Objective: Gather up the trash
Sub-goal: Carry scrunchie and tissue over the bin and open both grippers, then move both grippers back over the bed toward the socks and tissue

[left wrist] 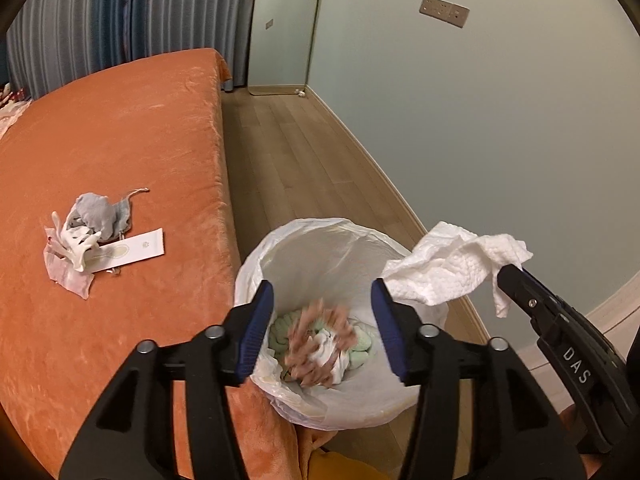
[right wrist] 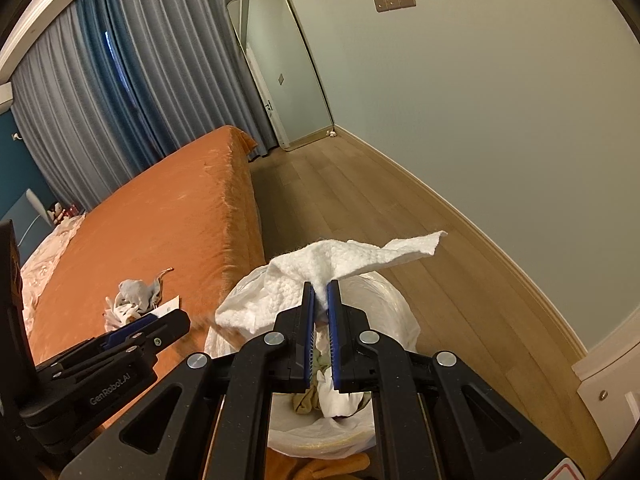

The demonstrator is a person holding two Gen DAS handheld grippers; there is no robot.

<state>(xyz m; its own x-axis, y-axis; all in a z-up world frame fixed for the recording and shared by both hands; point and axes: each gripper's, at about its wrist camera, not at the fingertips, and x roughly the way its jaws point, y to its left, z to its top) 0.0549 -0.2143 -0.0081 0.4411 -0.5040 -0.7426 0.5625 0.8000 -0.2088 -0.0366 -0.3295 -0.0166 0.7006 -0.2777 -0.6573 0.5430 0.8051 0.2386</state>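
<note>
A trash bin lined with a white plastic bag (left wrist: pixel 276 248) stands on the floor beside the bed and holds crumpled trash. My left gripper (left wrist: pixel 322 322) is open above the bin, and a blurred pinkish piece of trash (left wrist: pixel 320 340) is falling between its fingers into the bag. My right gripper (right wrist: pixel 321 292) is shut on a white paper towel (right wrist: pixel 340 258) and holds it over the bin's rim (right wrist: pixel 400 300). It also shows in the left wrist view (left wrist: pixel 452 264). A small pile of trash (left wrist: pixel 90 236) lies on the orange bed: a grey pouch, white wrappers and a flat white packet.
The orange bedspread (left wrist: pixel 120 128) fills the left. Wooden floor (left wrist: pixel 296 152) runs between the bed and the pale wall. A tall mirror (right wrist: pixel 280 68) leans at the far end beside grey-blue curtains (right wrist: pixel 120 92). White bedding (right wrist: pixel 44 256) lies at the bed's left side.
</note>
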